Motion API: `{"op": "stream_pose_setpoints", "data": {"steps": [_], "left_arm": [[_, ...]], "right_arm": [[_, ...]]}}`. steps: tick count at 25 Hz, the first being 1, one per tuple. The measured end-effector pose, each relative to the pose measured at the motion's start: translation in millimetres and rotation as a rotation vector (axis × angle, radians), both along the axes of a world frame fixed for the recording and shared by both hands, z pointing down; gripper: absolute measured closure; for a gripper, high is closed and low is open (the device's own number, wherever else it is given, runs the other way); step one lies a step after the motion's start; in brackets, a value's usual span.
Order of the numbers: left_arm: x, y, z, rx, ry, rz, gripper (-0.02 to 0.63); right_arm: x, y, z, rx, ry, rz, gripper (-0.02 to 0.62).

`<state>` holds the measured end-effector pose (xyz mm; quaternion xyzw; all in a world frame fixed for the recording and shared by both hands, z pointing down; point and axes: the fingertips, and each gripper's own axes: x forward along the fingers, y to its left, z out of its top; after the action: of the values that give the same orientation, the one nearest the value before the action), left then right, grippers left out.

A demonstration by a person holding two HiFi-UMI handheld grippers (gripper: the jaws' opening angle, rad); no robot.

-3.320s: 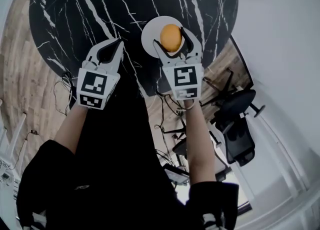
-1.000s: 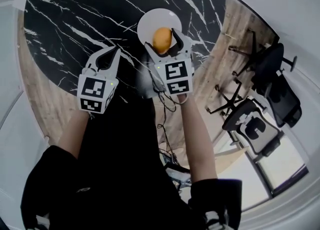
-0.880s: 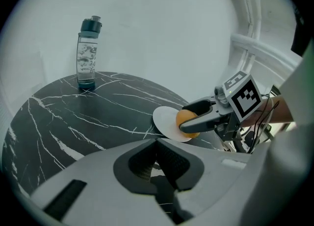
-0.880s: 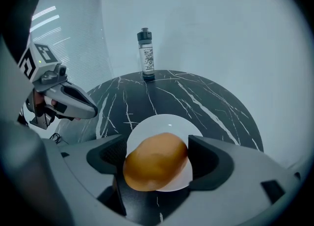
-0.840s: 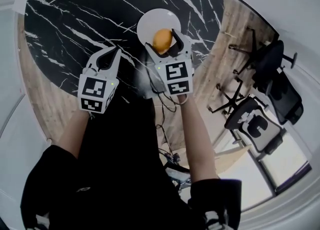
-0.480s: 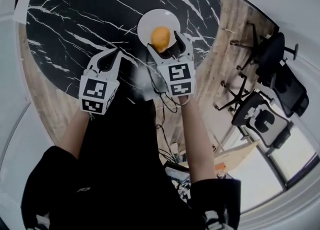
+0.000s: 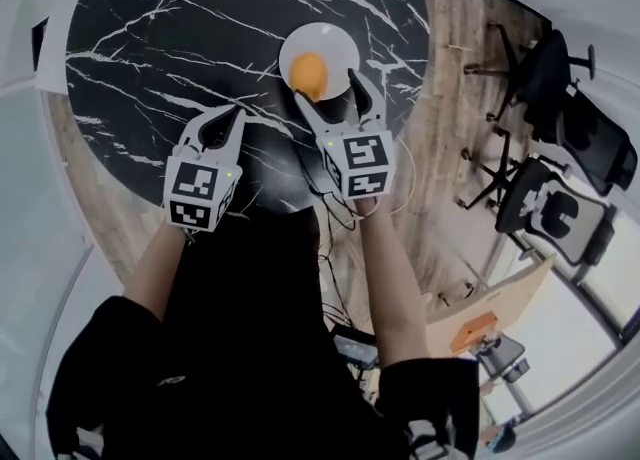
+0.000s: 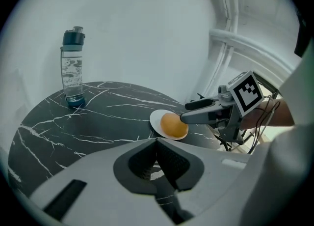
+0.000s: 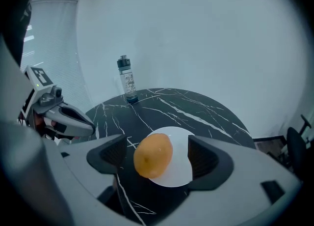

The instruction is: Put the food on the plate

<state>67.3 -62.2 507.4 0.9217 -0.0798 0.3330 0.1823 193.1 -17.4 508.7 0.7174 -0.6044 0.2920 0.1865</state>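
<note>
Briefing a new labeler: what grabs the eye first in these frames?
The orange food stands out, bright on a white plate against the round black, white-veined table. The open right claw frames it, jaws wide on either side. A clear water bottle stands alone at the table's far edge.

A round black marble table with white veins spreads under and ahead of both claws. A clear water bottle with a dark blue cap stands upright near the table's far edge, well ahead of the left claw and to its left. Off the table, to the right of the right claw, a black office chair and a second chair stand on a pale wooden floor. A plain white wall rises behind the table.
</note>
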Motion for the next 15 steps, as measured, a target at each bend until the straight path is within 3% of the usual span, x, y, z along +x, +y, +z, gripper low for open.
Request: {"op": "stream_pose_setpoints", "data": {"steps": [6,11,15], "left_arm": [[-4,4,-5,-0.008,0.005,0.064,0.606],[8,18,-20,0.001,0.035,0.100,0.606],[17,30,-34,0.027,0.059,0.108,0.606]], "right_arm": [[-2,17,-22,0.098,-0.026,0.168,0.242],[-9,37,-38,0.163,-0.085,0.246,0.252],[-11,54,-51,0.207,-0.088,0.288,0.462]]}}
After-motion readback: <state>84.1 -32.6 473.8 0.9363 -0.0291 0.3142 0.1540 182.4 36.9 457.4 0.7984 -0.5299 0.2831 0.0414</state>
